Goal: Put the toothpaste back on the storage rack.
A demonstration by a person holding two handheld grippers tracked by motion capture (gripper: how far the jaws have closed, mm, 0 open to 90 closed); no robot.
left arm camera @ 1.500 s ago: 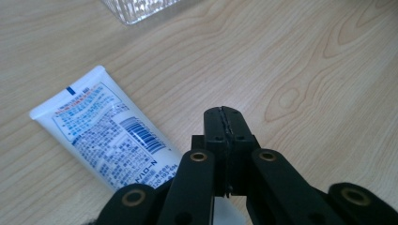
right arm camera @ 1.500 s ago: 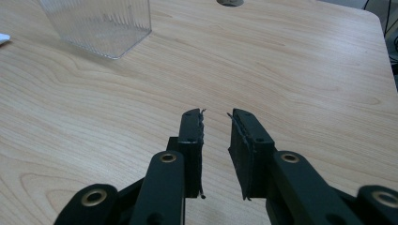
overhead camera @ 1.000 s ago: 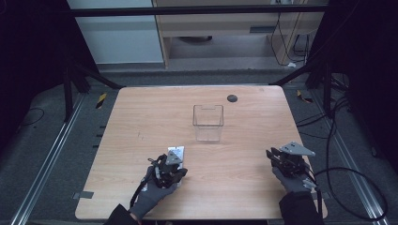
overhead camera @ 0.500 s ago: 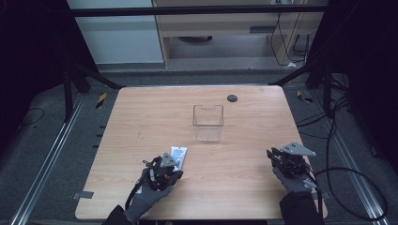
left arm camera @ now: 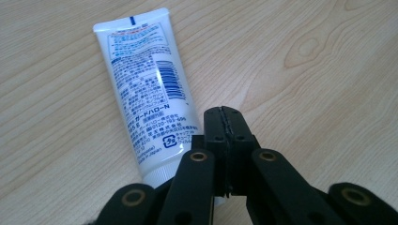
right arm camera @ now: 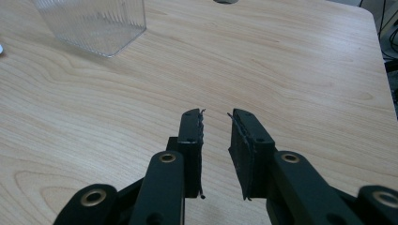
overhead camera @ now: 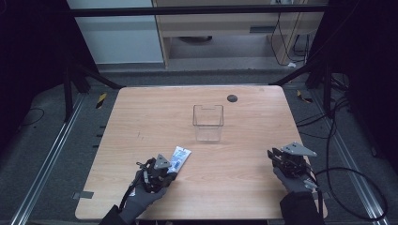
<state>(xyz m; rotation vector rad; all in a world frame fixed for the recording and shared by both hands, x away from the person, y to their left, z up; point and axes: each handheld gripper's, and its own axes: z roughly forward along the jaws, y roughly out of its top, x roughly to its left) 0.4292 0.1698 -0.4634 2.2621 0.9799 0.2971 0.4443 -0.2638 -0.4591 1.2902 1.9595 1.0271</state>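
A white tube (left arm camera: pixel 141 93) with blue print lies flat on the wooden table (overhead camera: pixel 141 122), near its front edge (overhead camera: pixel 179 158). My left gripper (left arm camera: pixel 224 112) is shut, its pads pressed together with nothing between them. It hovers just right of the tube's cap end in the left gripper view. In the high view the left gripper (overhead camera: pixel 168 173) sits at the tube's near end. My right gripper (right arm camera: pixel 216 115) stands open by a narrow gap over bare wood, with nothing in it, at the front right (overhead camera: pixel 273 155).
A clear square plastic container (overhead camera: pixel 208 123) stands upright at the table's middle, and shows at the top left of the right gripper view (right arm camera: pixel 94 23). A small black disc (overhead camera: pixel 232 98) lies near the far edge. Cables run over the floor on the right.
The left hand has shifted slightly toward the front left, with its jaws still shut. The right hand has kept still.
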